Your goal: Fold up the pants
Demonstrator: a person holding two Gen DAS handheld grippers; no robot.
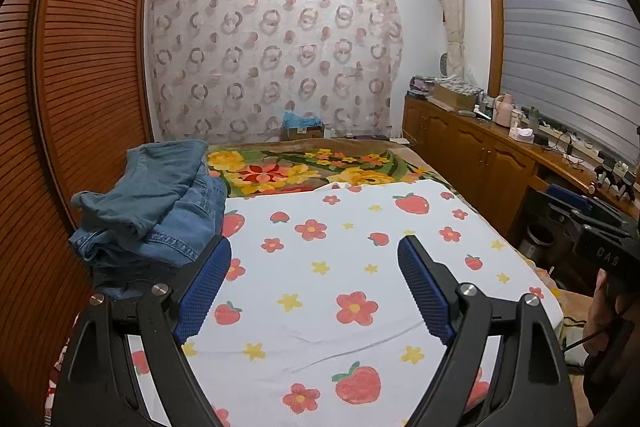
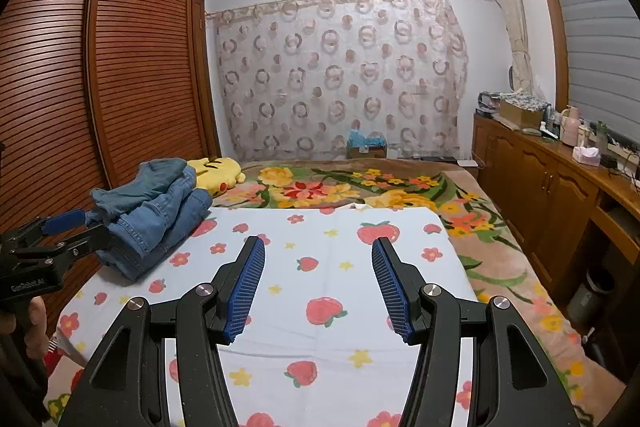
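Note:
A pile of blue denim pants [image 1: 152,203] lies folded and stacked at the left edge of the strawberry-print sheet [image 1: 340,259], a lighter blue pair crumpled on top. My left gripper [image 1: 314,247] is open over the bare sheet, its left finger [image 1: 208,279] just in front of the pile's near corner. In the right wrist view the same pants [image 2: 156,211] sit at the left, and the left gripper [image 2: 94,225] shows beside them. My right gripper [image 2: 318,243] is open above the sheet [image 2: 320,307], with nothing between its pads.
A slatted wooden wardrobe [image 2: 120,75] runs along the bed's left side. A yellow plush toy [image 2: 216,173] lies behind the pants on a floral blanket [image 2: 360,191]. Low wooden cabinets [image 2: 552,187] with clutter line the right wall. A cardboard box [image 2: 366,147] stands at the far end.

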